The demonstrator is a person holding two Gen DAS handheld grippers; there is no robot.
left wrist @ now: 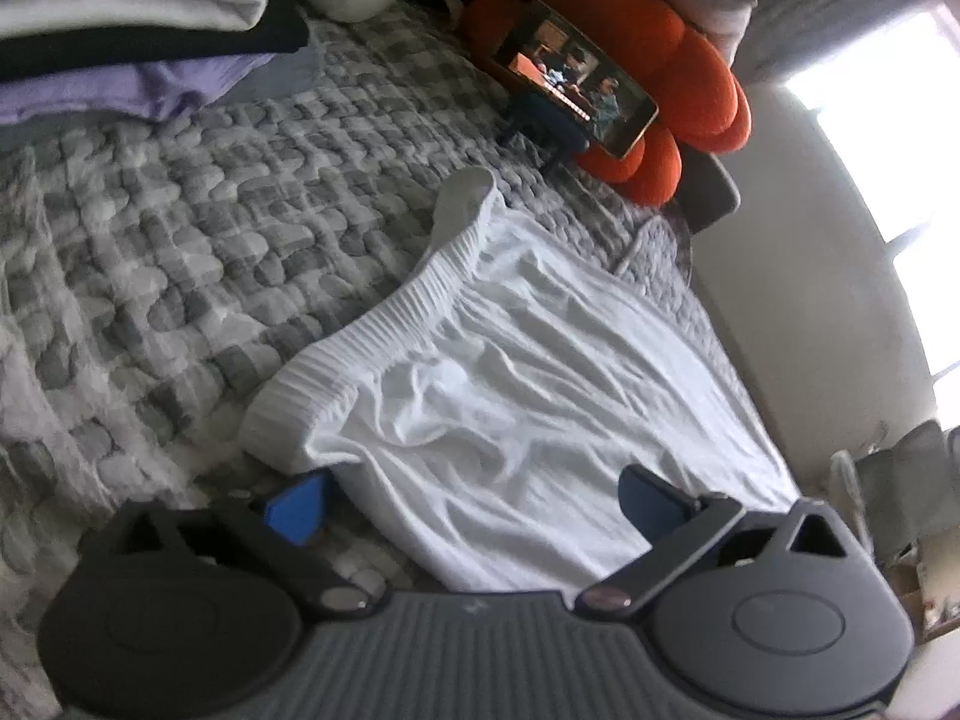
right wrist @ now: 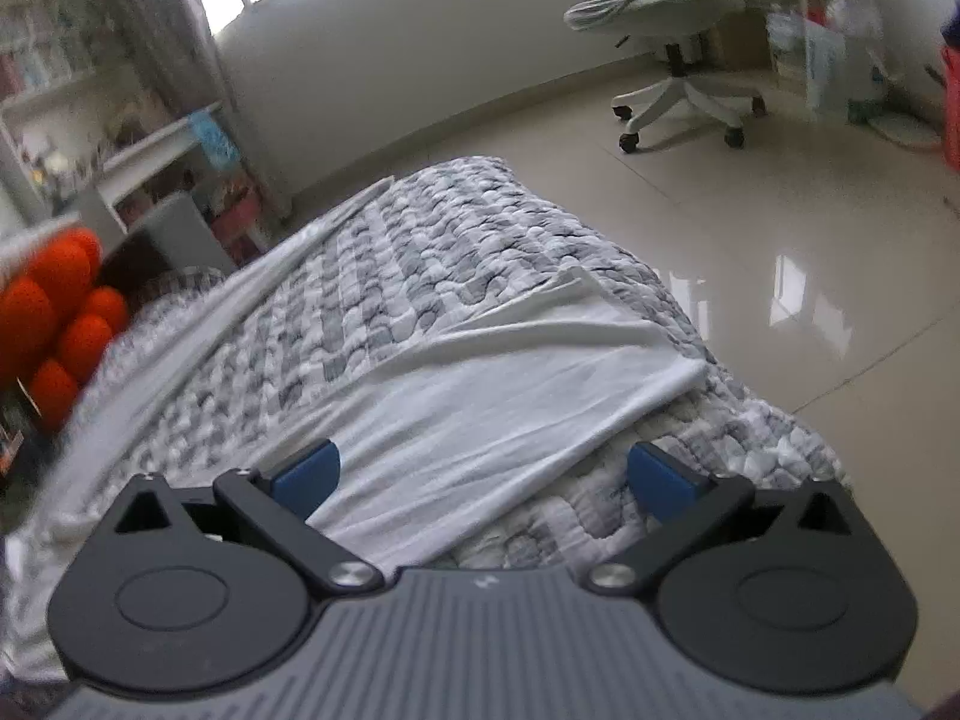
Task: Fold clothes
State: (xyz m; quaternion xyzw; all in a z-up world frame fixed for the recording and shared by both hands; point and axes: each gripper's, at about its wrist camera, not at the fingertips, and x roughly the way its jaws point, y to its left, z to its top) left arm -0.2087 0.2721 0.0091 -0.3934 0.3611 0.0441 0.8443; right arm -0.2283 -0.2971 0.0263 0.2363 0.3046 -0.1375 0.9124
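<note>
**Loose cloth near the bed's edge, both grippers empty**

My left gripper (left wrist: 474,510) stands wide apart over the near end of the white garment (left wrist: 510,372), gripping nothing; my right gripper (right wrist: 486,474) is just as wide, the cloth lying between its pads untouched. The garment lies spread and wrinkled on the checked quilt (left wrist: 180,252), its ribbed waistband (left wrist: 384,324) towards the folded stack (left wrist: 132,18). In the right view one corner (right wrist: 576,294) curls back close to where the bed drops to the floor (right wrist: 780,180). I judge a careless tug could slide it off, and pinching quilt along with cloth would spoil the fold. The phone (left wrist: 576,78) propped nearby could be knocked over.
</note>
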